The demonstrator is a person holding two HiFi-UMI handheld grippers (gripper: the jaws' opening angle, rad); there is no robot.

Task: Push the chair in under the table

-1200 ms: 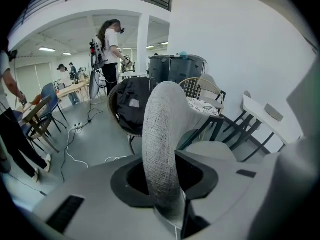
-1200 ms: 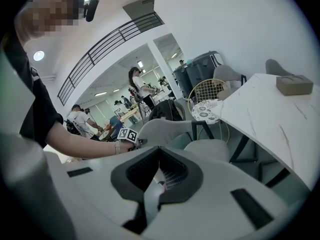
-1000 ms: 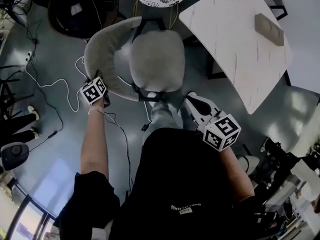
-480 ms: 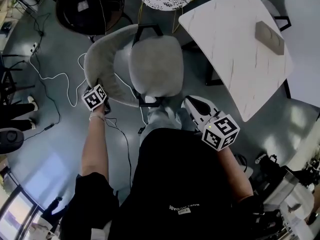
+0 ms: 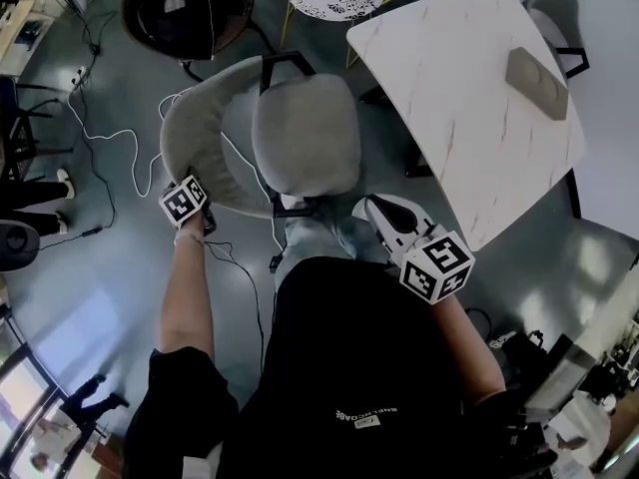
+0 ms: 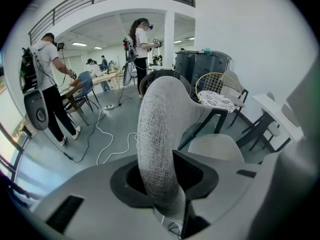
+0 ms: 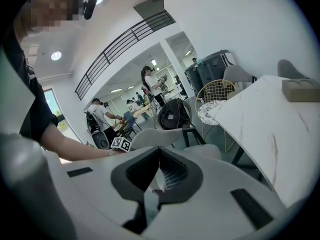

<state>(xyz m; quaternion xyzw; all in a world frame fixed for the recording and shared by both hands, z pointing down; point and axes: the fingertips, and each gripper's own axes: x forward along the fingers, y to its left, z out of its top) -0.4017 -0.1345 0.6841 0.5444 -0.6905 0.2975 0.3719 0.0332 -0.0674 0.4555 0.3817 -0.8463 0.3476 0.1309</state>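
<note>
On the grey floor [image 5: 90, 267], a white marble table [image 5: 469, 98] sits upper right, one corner just beside the chair. The grey chair [image 5: 305, 133] stands left of the table, with its seat out from under the tabletop. Left gripper [image 6: 162, 186] is clamped on the curved backrest rim, fabric filling the jaws. Right gripper [image 7: 159, 170] has its jaws together and is empty, near the seat edge between chair and table. A small grey block [image 5: 536, 81] lies on the table.

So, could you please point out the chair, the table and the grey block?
chair [image 5: 305, 133], head view, middle of the grey seat
table [image 5: 449, 78], head view, bare part of the white top
grey block [image 5: 536, 83], head view, its upper face
</note>
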